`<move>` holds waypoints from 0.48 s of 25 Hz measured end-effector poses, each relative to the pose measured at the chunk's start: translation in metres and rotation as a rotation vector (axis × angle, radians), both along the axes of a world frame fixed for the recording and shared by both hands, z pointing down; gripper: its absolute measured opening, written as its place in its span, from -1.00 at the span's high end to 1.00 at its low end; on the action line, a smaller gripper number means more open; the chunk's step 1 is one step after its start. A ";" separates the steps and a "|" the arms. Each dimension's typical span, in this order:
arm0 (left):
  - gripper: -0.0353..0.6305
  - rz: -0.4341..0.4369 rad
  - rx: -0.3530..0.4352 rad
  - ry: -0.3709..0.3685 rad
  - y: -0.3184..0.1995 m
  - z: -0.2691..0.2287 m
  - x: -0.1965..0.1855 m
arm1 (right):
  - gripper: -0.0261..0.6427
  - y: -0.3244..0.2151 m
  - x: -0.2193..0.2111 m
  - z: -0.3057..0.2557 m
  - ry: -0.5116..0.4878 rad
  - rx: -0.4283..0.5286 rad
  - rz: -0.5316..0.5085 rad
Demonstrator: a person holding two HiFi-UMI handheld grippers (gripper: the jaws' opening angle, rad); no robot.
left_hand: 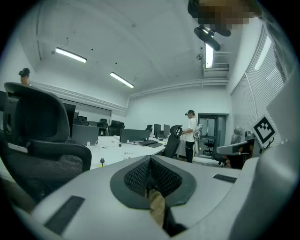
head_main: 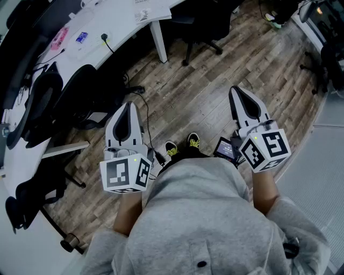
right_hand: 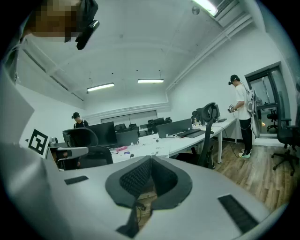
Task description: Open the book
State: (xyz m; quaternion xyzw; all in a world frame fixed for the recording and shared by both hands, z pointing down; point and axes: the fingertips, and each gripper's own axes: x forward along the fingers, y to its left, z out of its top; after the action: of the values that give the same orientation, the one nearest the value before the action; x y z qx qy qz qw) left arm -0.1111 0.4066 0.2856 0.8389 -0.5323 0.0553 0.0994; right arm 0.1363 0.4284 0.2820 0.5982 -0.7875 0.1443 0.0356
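Two tools, both empty, are held out in front of us over the wood floor (head_main: 215, 91), and the task has not begun.

At far left the white table (head_main: 121, 24) carries some papers (head_main: 153, 11). We see no book among them or anywhere else in these views, so we cannot say where it lies.

The left tool (head_main: 128, 105) has its jaws pressed together with nothing between them. Its own view looks past the closed tips to a black chair (left_hand: 40, 131) and the room beyond.

The right tool (head_main: 237, 90) is likewise shut tight on nothing, pointing out over bare boards.

With the book unseen, we can only judge how it will handle. We expect a cover stiffer than the pages, pages that are thin and easy to crease or tear, and a slick surface if the cover is glossy. A light book would probably slide or lift when the cover is raised.

We would steady it near the spine with one tool. The other tool's tip would go under the free edge of the cover, opposite the spine. We would then swing the cover over gently and avoid pinching the pages.
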 end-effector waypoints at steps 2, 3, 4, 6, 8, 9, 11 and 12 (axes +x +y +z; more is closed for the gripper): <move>0.87 0.000 0.001 0.002 -0.002 0.000 -0.003 | 0.84 -0.001 -0.006 0.000 0.003 -0.001 -0.005; 0.87 0.002 0.002 0.002 -0.002 0.000 -0.005 | 0.84 -0.001 -0.009 0.000 0.002 -0.002 -0.008; 0.87 0.005 0.004 0.003 -0.003 0.000 -0.006 | 0.84 -0.001 -0.012 0.000 -0.002 -0.002 -0.012; 0.87 0.013 0.007 0.002 -0.002 0.001 -0.007 | 0.84 0.001 -0.018 -0.001 -0.015 0.003 -0.019; 0.87 0.017 0.007 -0.002 -0.001 0.001 -0.011 | 0.84 0.002 -0.024 -0.003 -0.028 0.010 -0.022; 0.87 0.018 0.007 -0.005 0.000 0.001 -0.013 | 0.84 0.002 -0.027 -0.004 -0.032 0.014 -0.023; 0.87 0.019 0.008 -0.008 0.001 0.000 -0.020 | 0.84 0.003 -0.035 -0.004 -0.031 0.020 -0.028; 0.87 0.021 0.009 -0.005 0.002 -0.001 -0.024 | 0.84 0.004 -0.039 -0.005 -0.028 0.022 -0.029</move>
State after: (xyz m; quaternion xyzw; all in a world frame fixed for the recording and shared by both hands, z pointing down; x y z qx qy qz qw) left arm -0.1348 0.4085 0.2850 0.8446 -0.5241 0.0563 0.0939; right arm 0.0976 0.4321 0.2774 0.5850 -0.7980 0.1435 0.0202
